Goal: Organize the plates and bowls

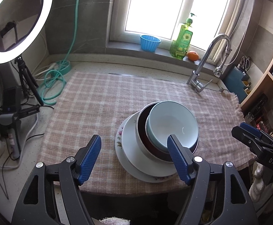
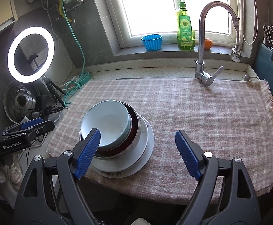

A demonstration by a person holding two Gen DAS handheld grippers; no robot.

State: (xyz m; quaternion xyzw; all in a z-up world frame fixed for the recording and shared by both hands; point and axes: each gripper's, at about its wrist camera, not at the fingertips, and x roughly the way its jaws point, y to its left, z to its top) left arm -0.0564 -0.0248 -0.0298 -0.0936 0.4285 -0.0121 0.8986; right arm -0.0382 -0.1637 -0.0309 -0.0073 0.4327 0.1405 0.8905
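A stack stands on the checked cloth point(image 1: 99, 103): a light blue bowl point(image 1: 172, 123) nested in a dark red bowl point(image 1: 143, 131), on a white plate point(image 1: 130, 146) over a flowered plate point(image 1: 120, 136). My left gripper point(image 1: 136, 159) is open and empty, just in front of the stack, its right finger overlapping the bowls' near rim. In the right wrist view the blue bowl point(image 2: 106, 123), red bowl point(image 2: 134, 129) and plates point(image 2: 149, 140) sit left of centre. My right gripper point(image 2: 138, 153) is open and empty, its left finger before the bowl.
A faucet point(image 2: 202, 37) stands at the back right. A blue cup point(image 2: 152, 42), green soap bottle point(image 2: 185, 28) and orange point(image 2: 207, 43) sit on the windowsill. A ring light point(image 2: 30, 54), teal hose point(image 1: 53, 82) and cables crowd the left counter. Shelves point(image 1: 268, 75) stand at right.
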